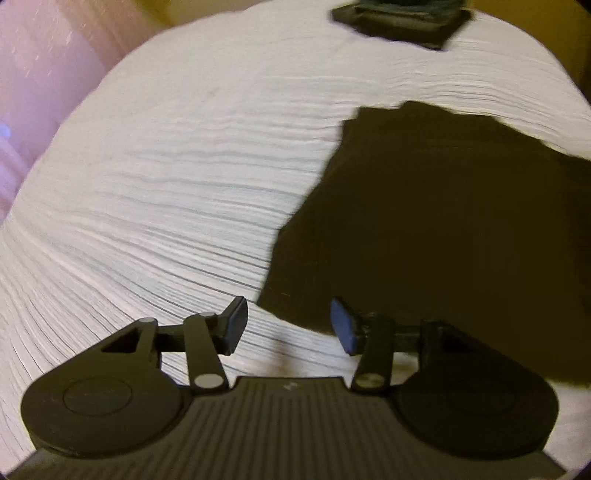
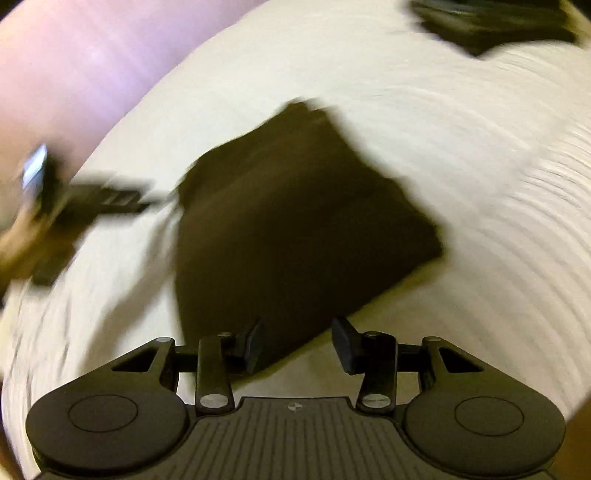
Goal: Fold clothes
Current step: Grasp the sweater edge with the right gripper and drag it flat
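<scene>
Both tongs, left gripper [image 1: 290, 326] and right gripper [image 2: 297, 345], are spread and holding nothing. The dark garment [image 2: 295, 221] lies folded on the white table [image 1: 166, 184]. Looks between folds; next needs grabbing an edge.

Left gripper [image 1: 290, 325] tilted downward, jaws apart, nothing between pads. Right gripper [image 2: 297, 345] likewise tilted downward, jaws apart, empty.

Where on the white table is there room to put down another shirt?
The widest bare stretch of the white wood-grain table lies left of the dark folded garment, running to the table's left edge. A smaller strip separates that garment from the dark folded stack at the far edge. The right side is crowded.
</scene>
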The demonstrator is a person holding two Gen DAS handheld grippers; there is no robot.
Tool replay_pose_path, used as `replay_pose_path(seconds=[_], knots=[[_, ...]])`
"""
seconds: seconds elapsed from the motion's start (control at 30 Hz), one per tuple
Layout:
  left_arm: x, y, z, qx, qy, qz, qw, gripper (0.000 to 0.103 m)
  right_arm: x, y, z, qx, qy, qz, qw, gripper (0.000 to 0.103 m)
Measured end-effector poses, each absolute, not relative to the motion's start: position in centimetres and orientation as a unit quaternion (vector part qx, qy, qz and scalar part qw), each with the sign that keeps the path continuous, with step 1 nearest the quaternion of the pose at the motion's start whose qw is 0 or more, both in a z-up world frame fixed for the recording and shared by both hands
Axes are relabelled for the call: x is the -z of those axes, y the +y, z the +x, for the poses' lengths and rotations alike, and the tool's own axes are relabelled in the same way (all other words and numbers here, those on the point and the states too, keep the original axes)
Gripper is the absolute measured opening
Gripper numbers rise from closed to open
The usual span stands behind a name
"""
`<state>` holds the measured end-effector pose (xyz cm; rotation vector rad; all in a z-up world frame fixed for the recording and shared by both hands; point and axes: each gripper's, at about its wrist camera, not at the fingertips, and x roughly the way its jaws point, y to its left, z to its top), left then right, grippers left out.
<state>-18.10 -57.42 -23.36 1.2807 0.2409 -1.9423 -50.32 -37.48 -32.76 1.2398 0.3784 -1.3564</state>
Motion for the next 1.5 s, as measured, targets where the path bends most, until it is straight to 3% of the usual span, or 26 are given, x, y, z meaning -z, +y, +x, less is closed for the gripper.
replay_pose_path(seconds=[0.03, 0.07, 0.1, 0.27, 0.5, 0.53, 0.6, 0.67, 0.77, 1.0, 1.3, 1.43, 1.5], knots=[[23.1, -56.1, -18.5, 0.774, 0.086, 0.502, 0.375, 0.049, 33.2, -37.6, -51.5, 0.595, 0.144, 0.544, 0.574, 0.057], [22.7, -54.8, -18.8, 0.783, 0.078, 0.501, 0.36, 0.051, 33.7, -37.7, -52.4, 0.606, 0.126, 0.55, 0.561, 0.074], [22.5, -53.4, -19.2, 0.792, 0.07, 0.499, 0.344, 0.053, 34.2, -37.8, -53.1, 0.616, 0.109, 0.553, 0.55, 0.078], [23.3, -48.2, -22.2, 0.818, 0.056, 0.504, 0.272, 0.059, 38.2, -38.5, -56.0, 0.632, 0.046, 0.574, 0.519, 0.078], [25.0, -47.4, -24.0, 0.809, 0.066, 0.52, 0.264, 0.061, 40.3, -39.5, -56.9, 0.627, 0.008, 0.558, 0.544, 0.077], [24.9, -47.4, -23.9, 0.809, 0.065, 0.522, 0.262, 0.062, 40.3, -39.5, -57.0, 0.625, 0.007, 0.56, 0.544, 0.075], [24.7, -47.4, -23.7, 0.808, 0.062, 0.525, 0.259, 0.062, 39.8, -39.2, -57.5, 0.622, 0.002, 0.57, 0.537, 0.052], [24.7, -47.5, -23.8, 0.807, 0.06, 0.528, 0.257, 0.062, 39.6, -38.8, -58.3, 0.613, -0.011, 0.586, 0.529, 0.044], [24.7, -47.4, -24.0, 0.804, 0.058, 0.532, 0.26, 0.064, 39.4, -39.2, -58.5, 0.597, -0.006, 0.594, 0.54, 0.017], [23.8, -46.8, -24.6, 0.804, 0.064, 0.53, 0.26, 0.056, 35.3, -39.9, -59.1, 0.592, 0.021, 0.578, 0.561, 0.011], [21.1, -45.1, -27.0, 0.836, 0.058, 0.484, 0.253, 0.056, 26.3, -44.9, -66.1, 0.639, 0.092, 0.469, 0.603, 0.009], [22.5, -45.0, -27.3, 0.829, 0.018, 0.5, 0.251, 0.056, 27.8, -47.1, -68.8, 0.641, 0.131, 0.477, 0.587, 0.009], [23.2, -45.0, -27.5, 0.823, -0.015, 0.513, 0.243, 0.056, 28.5, -46.9, -68.4, 0.652, 0.15, 0.471, 0.575, 0.017]])
